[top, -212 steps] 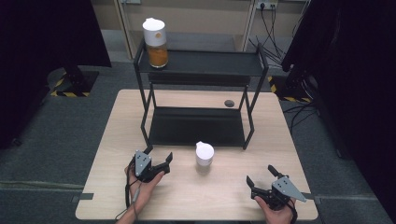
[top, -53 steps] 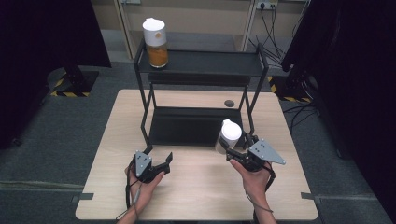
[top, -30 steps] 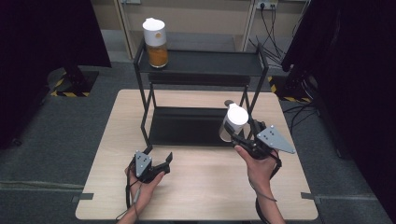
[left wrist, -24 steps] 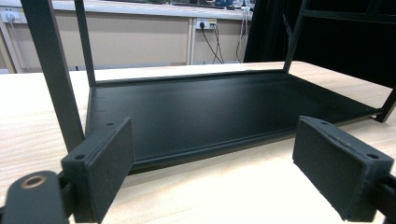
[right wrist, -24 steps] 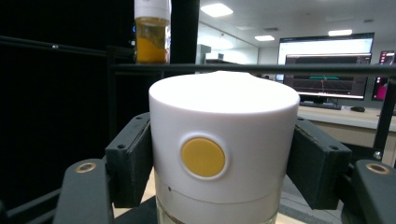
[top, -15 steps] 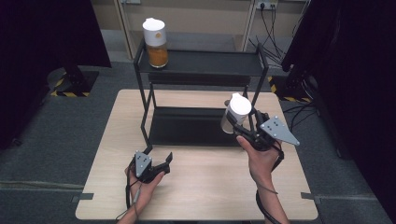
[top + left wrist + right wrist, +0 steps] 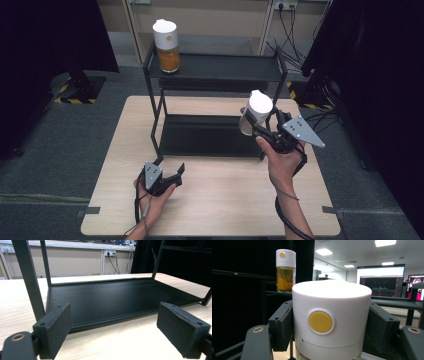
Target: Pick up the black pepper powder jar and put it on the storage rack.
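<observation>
My right gripper (image 7: 256,126) is shut on a white-capped jar (image 7: 255,113), held in the air at the right end of the black two-tier rack (image 7: 215,68). In the right gripper view the jar's white cap with a yellow dot (image 7: 331,316) sits between both pads. A second jar with orange contents (image 7: 166,46) stands on the rack's top shelf at the left; it also shows in the right gripper view as the jar (image 7: 285,270) beyond. My left gripper (image 7: 176,173) rests open on the table, facing the rack's lower shelf (image 7: 112,298) with nothing between its pads.
The wooden table (image 7: 225,200) carries the rack at its back half. Cables and wall sockets (image 7: 285,20) lie behind it. Dark curtains stand left and right. Monitors (image 7: 382,281) show far off in the right gripper view.
The right gripper has lifted the white-capped jar up and back toward the rack's right end. The left gripper has stayed where it was.
</observation>
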`<state>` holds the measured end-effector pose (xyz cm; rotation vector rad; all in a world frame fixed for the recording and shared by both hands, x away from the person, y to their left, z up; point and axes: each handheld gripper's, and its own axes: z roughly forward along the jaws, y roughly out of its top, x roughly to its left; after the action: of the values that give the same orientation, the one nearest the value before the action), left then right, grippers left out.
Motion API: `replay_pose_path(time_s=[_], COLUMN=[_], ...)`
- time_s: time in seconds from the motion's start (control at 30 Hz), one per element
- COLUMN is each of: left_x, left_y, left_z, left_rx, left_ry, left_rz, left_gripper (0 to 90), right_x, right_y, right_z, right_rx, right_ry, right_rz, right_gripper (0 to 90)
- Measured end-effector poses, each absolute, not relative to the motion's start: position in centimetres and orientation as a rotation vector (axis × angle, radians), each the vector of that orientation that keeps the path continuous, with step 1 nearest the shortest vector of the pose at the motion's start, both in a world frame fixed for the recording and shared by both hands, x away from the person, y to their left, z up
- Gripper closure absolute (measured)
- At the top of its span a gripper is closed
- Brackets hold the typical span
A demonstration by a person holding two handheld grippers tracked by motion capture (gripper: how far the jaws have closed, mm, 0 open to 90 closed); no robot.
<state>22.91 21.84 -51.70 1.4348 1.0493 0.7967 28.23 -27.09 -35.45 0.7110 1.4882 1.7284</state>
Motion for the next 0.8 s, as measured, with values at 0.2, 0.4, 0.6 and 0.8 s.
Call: replay_pose_path(time_s=[0.2,0.4,0.6,0.8], left_x=[22.9,22.9,22.9,22.9], left_y=[21.8,21.8,21.8,21.8], left_z=[-51.7,-51.7,-51.7,-51.7], left_rx=[1.434,1.434,1.434,1.434], left_ry=[1.05,1.05,1.051,1.051], left_rz=[0.797,0.798,0.798,0.799], left_gripper=[12.4,12.4,12.4,12.4], right_x=[28.7,29.1,29.4,29.8], right_y=[-26.9,-26.7,-26.5,-26.3], right_z=[-34.8,-34.0,-33.1,-32.4], right_rx=[0.716,0.716,0.712,0.715], right_ry=[1.474,1.462,1.451,1.44], right_rz=[1.731,1.729,1.728,1.731], right_gripper=[31.0,31.0,31.0,31.1])
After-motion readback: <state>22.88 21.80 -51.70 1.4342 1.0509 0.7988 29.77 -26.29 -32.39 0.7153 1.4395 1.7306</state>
